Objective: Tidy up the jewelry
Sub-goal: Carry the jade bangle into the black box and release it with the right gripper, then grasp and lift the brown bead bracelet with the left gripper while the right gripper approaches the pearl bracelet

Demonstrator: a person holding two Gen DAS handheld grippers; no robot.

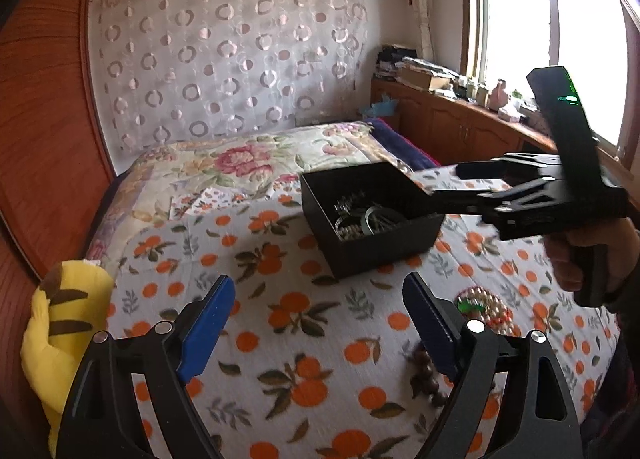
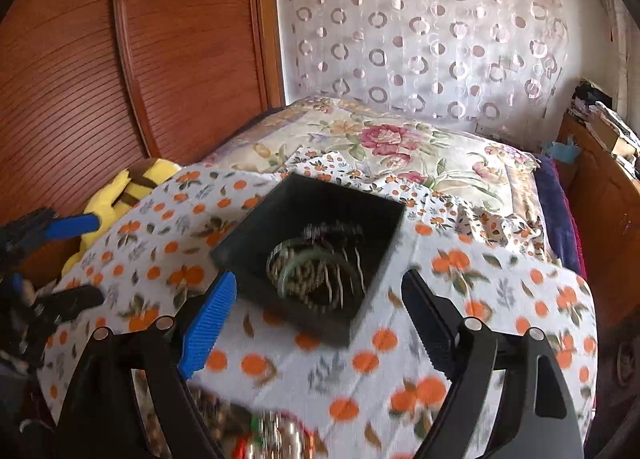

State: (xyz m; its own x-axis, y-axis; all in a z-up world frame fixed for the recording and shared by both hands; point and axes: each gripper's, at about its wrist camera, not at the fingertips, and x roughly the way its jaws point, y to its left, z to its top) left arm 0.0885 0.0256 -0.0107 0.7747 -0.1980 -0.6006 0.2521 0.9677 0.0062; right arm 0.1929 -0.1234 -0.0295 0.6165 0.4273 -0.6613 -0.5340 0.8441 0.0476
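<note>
Left gripper (image 1: 318,323) and right gripper (image 2: 316,319): jaws apart, nothing between them. Square black open box (image 1: 384,247) on orange-print bedspread (image 1: 280,323) holds tangled bracelets (image 2: 316,271). Dark bead bracelet (image 1: 426,379) lies by the left gripper.

A black box (image 1: 376,219) sits at the frame's centre on a white bedspread (image 1: 280,299) printed with orange fruit and dark green-brown leaves, and behind it lies a cream quilt (image 1: 240,155) with pink flowers. Both grippers are black with blue finger pads (image 1: 208,323), and a yellow plush toy (image 1: 60,323) with brown stripes shows at lower left. The sheer white curtain (image 1: 224,59) at the top carries pinkish-grey rings and dots, beside reddish-brown wood panelling (image 1: 40,119) at the left.
</note>
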